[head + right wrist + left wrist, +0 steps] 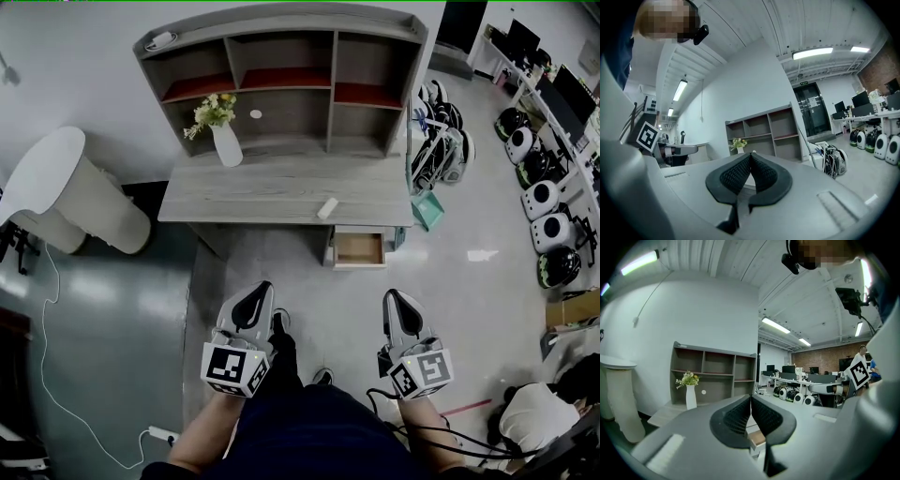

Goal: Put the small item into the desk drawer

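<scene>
At mid-frame, near the desk (272, 187) front edge, lay the small item (327, 208), white, too small to identify; drawer (359, 249) stood open just below. Left gripper (262, 291), right gripper (393, 298): jaws closed, empty, lower frame.

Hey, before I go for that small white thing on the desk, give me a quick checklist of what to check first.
1. Drawer open: ok; the drawer stands pulled out under the desk's right end, and its inside looks bare.
2. Small item located: ok; the small item lies near the desk's front edge, close to the drawer.
3. Grippers empty: ok; the left gripper and right gripper hold nothing.
4. Jaws open for a grasp: not ok; both pairs are shut.
5. Space around the item: ok; the vase stands well apart.
</scene>
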Tool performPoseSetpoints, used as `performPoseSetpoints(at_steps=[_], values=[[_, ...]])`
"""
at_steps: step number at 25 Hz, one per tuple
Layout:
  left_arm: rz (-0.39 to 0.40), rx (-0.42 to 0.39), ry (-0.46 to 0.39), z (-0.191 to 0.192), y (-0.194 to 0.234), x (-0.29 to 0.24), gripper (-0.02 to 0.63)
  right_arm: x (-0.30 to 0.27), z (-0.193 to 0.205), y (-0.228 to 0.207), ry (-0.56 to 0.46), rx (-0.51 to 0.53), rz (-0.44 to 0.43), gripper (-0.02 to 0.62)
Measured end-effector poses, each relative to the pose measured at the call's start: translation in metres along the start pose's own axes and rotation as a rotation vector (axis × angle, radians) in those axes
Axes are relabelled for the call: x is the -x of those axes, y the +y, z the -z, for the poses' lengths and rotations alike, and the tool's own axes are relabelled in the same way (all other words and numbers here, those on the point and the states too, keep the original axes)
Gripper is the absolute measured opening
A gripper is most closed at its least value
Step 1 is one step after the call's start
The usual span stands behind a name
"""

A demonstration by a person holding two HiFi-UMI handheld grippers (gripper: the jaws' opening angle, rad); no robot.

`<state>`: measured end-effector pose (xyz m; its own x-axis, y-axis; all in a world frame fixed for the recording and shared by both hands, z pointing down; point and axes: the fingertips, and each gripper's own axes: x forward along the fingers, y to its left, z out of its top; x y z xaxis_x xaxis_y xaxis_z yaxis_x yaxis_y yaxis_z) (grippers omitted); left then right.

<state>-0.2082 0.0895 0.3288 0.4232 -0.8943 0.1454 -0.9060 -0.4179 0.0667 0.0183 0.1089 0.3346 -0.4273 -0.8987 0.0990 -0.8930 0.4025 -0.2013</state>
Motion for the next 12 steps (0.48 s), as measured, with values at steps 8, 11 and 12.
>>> performPoseSetpoints(at_steps=[8,11,12], values=[[0.091,0.02,-0.009,-0.005,0.05,-0.075,0.008,-0.071,0.0,-0.012,0.041,0.023,0.074,0.006],[0.145,0.02,-0.016,-0.012,0.074,-0.108,0.008,-0.105,-0.003,-0.017,0.05,0.018,0.112,0.006],[0.161,0.022,-0.015,-0.014,0.084,-0.118,0.009,-0.117,-0.004,-0.017,0.054,0.012,0.123,0.006]])
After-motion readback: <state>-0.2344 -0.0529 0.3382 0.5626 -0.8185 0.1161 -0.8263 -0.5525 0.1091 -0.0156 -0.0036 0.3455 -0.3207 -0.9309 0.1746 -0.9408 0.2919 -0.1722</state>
